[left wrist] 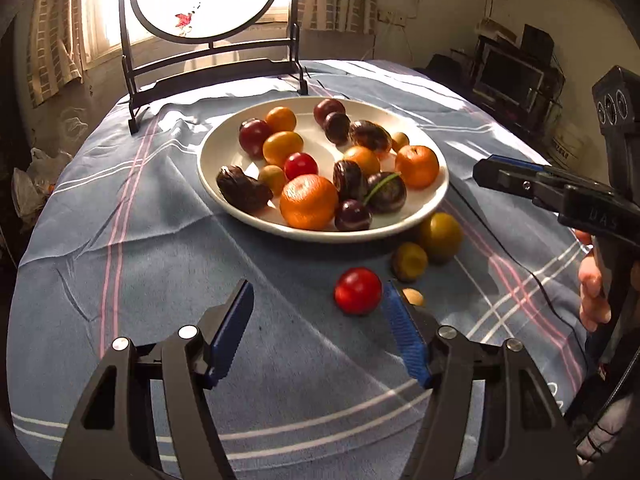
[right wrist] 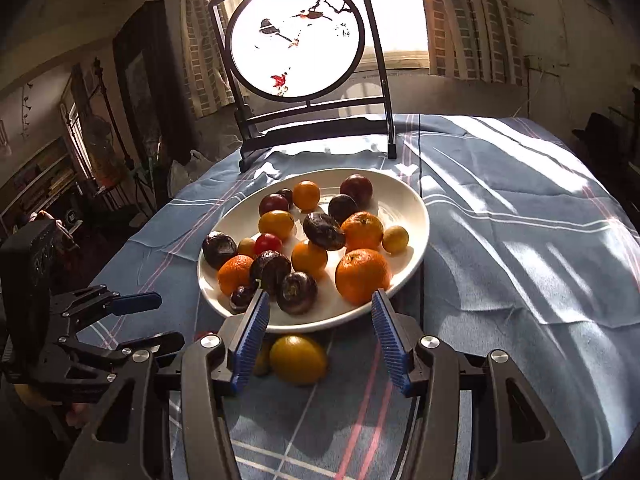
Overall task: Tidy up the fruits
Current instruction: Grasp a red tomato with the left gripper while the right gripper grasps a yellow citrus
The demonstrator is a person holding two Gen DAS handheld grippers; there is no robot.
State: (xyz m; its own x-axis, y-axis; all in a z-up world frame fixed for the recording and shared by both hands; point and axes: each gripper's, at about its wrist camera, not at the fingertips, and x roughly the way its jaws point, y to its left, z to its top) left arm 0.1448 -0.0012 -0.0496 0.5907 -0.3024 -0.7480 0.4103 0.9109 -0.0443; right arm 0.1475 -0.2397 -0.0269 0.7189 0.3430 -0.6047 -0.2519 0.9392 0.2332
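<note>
A white plate point(left wrist: 432, 196) point(right wrist: 412, 208) holds several oranges, dark plums and small red and yellow fruits. On the cloth in front of it lie a red fruit point(left wrist: 357, 290), a yellow-green fruit point(left wrist: 440, 236) point(right wrist: 298, 358), a smaller olive fruit point(left wrist: 409, 261) and a tiny tan one point(left wrist: 414, 297). My left gripper point(left wrist: 318, 300) is open and empty; the red fruit lies just inside its right finger. My right gripper point(right wrist: 318, 308) is open and empty above the yellow-green fruit; it also shows at the right in the left wrist view point(left wrist: 516, 176).
A round table under a blue striped cloth point(left wrist: 160, 260) point(right wrist: 520, 240). A dark-framed round screen point(left wrist: 208, 12) point(right wrist: 298, 40) stands at the back edge, before a bright window. Shelves and clutter surround the table.
</note>
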